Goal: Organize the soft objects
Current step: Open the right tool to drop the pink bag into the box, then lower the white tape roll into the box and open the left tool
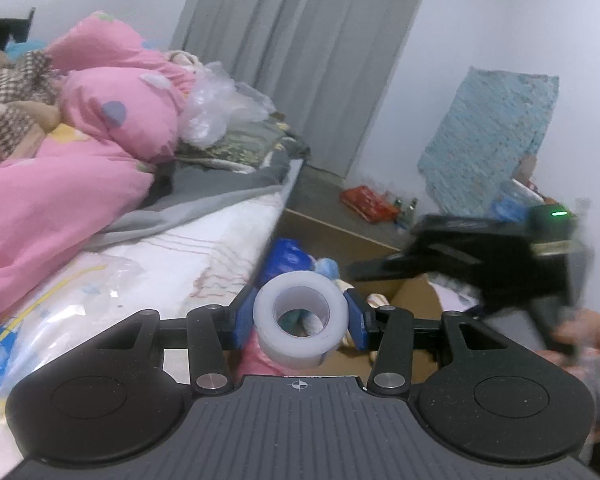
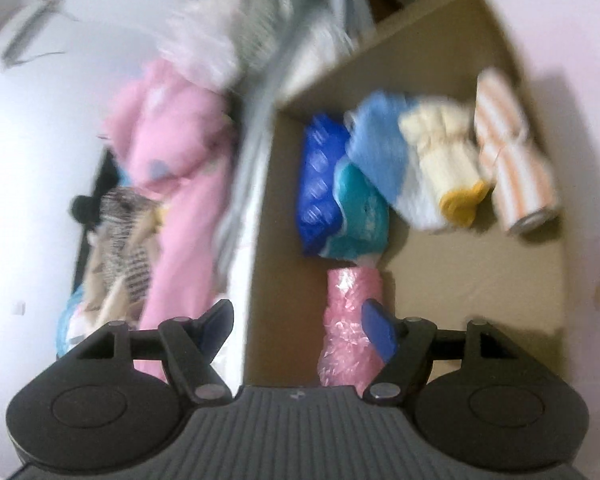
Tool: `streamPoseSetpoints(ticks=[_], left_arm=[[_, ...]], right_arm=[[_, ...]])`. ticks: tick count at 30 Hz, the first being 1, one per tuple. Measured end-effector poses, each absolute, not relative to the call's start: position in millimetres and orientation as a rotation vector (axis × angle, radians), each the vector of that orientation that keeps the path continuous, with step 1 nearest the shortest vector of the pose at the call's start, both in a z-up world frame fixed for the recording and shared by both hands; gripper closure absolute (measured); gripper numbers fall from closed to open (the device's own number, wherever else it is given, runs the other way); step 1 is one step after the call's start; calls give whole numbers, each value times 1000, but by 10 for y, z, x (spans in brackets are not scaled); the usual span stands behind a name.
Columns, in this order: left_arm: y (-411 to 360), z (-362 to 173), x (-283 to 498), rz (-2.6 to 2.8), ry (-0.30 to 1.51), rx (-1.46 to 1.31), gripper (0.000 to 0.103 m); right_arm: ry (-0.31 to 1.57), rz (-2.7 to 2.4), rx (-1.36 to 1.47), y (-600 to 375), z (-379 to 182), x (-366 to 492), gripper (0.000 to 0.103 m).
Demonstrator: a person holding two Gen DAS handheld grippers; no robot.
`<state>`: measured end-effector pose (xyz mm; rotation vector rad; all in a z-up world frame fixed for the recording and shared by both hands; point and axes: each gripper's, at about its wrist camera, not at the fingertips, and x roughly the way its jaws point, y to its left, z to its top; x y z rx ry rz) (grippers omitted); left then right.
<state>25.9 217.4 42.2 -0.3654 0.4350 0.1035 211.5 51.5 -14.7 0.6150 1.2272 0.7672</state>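
Bedding, a pink quilt (image 1: pixel 72 152), fills my left view from nine to eleven o'clock. Below my right gripper (image 2: pixel 298 330), its jaws spread wide and empty, the cardboard box (image 2: pixel 476 276) holds rolled towels. My left gripper (image 1: pixel 300 320) clamps a white tape roll (image 1: pixel 300 318) at six o'clock, above that box.
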Motion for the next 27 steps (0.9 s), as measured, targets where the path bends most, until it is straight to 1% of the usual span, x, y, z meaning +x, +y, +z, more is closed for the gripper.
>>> streamPoseSetpoints(ticks=[7,13,17,21,27], left_arm=[[1995,345,823,1,629,-365,57],[1849,73,1542,-11,851,-346,57],[1841,-136,1955,51,969,-340,57],[1895,-335,2277,148,1060,-333,57],[1912,-425,2460,224,1084,-302,56]], right_arm=[[1054,870,693,-301,199,1758,44],[968,915,658,-720,196,1481,44],[950,926,671,-942,120,1432,44],[931,917,692,-1135,64,1460,44],[898,901,708,-1367,13,1476,43]])
